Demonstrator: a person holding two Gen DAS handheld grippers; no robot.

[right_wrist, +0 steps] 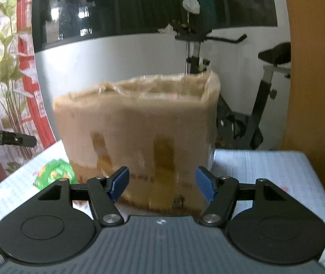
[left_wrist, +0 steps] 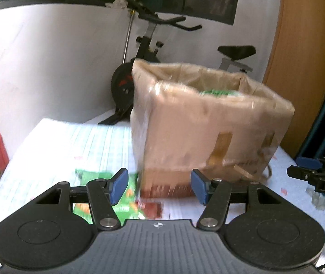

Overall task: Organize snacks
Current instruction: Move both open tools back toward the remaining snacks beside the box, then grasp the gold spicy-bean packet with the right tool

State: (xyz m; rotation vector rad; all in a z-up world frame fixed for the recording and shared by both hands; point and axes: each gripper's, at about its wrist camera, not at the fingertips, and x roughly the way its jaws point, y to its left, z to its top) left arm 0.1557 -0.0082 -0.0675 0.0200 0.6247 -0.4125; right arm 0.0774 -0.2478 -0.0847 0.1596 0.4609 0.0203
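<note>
A tall cardboard box (left_wrist: 210, 127) lined with clear plastic stands on the table; green packets (left_wrist: 219, 91) show inside its open top. It also shows in the right wrist view (right_wrist: 139, 127). A green snack packet (left_wrist: 126, 202) lies on the table to the box's left, also seen in the right wrist view (right_wrist: 55, 171). A red-brown packet (left_wrist: 152, 207) lies beside it. My left gripper (left_wrist: 159, 186) is open and empty, low in front of the box. My right gripper (right_wrist: 162, 183) is open and empty, close to the box's front wall.
The table (left_wrist: 71, 141) has a white checked cloth. An exercise bike (left_wrist: 144, 52) stands behind it by a white wall. A wooden panel (left_wrist: 310, 57) is at the right. A plant (right_wrist: 7, 75) and a red frame are at the left in the right wrist view.
</note>
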